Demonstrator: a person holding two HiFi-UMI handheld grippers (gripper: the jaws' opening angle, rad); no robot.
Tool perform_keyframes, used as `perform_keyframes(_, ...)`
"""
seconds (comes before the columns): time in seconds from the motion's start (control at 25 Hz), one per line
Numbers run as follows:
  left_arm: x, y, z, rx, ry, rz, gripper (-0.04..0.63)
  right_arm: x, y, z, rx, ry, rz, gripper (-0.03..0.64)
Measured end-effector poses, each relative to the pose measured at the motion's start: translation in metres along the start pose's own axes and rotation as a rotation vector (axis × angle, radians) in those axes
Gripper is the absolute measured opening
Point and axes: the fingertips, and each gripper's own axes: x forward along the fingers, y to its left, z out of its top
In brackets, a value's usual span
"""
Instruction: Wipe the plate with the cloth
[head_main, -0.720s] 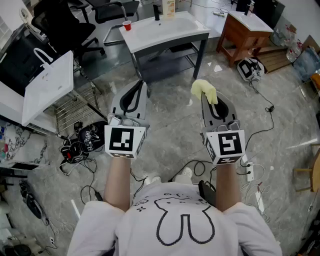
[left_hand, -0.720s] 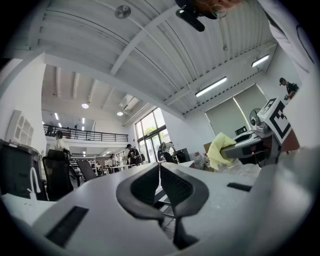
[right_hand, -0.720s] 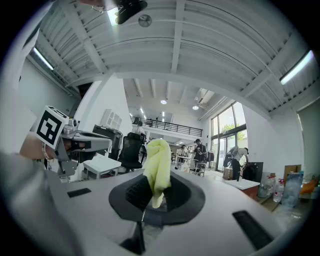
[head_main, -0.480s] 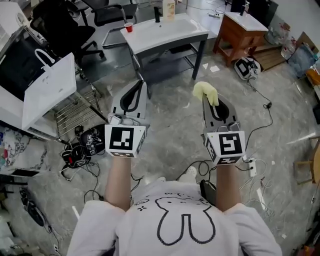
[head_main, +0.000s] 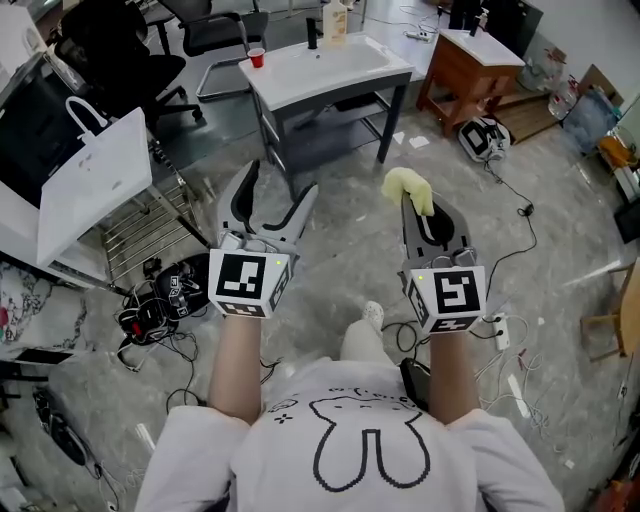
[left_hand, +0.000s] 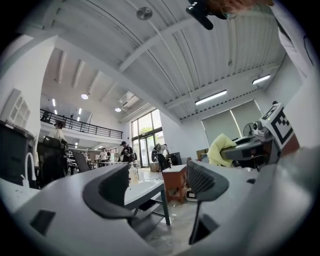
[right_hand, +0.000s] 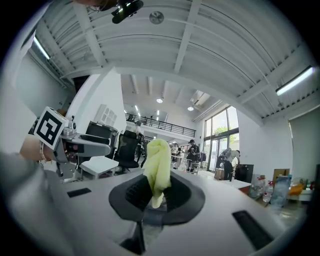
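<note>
Left gripper (head_main: 280, 180): grey two-jaw tool, held forward and roughly level on a bare forearm, jaws spread wide with nothing between them. Right gripper (head_main: 420, 208): held level alongside, well apart from the left, jaws clamped on a crumpled pale-yellow cloth (head_main: 408, 186) that sticks out past the tips. Far ahead: white-topped table on dark metal legs (head_main: 330, 65), small red cup (head_main: 256, 59) set near its left edge. Far left: white paper carrier bag (head_main: 95, 180). Far right: brown wooden cabinet (head_main: 465, 75). Below: grey marbled floor (head_main: 340, 260), strewn with black cables (head_main: 150, 300).
</note>
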Motion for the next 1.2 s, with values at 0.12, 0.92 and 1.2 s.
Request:
perform_keyframes(0.12, 0.006, 0.009, -0.004, -0.014, 0.007, 0.022, 0.387, 0.011, -0.005, 0.002, 0.001, -0.006, -0.010, 0.048)
perform_keyframes(0.92, 0.216, 0.084, -0.048, -0.004, 0.035, 0.109, 0.387, 0.218, -0.130, -0.033, -0.003, -0.028, 0.057, 0.048)
perform_keyframes(1.2, 0.289, 0.106, -0.067, -0.020, 0.051, 0.152, 0.387, 0.293, -0.175, -0.043, -0.004, -0.045, 0.088, 0.048)
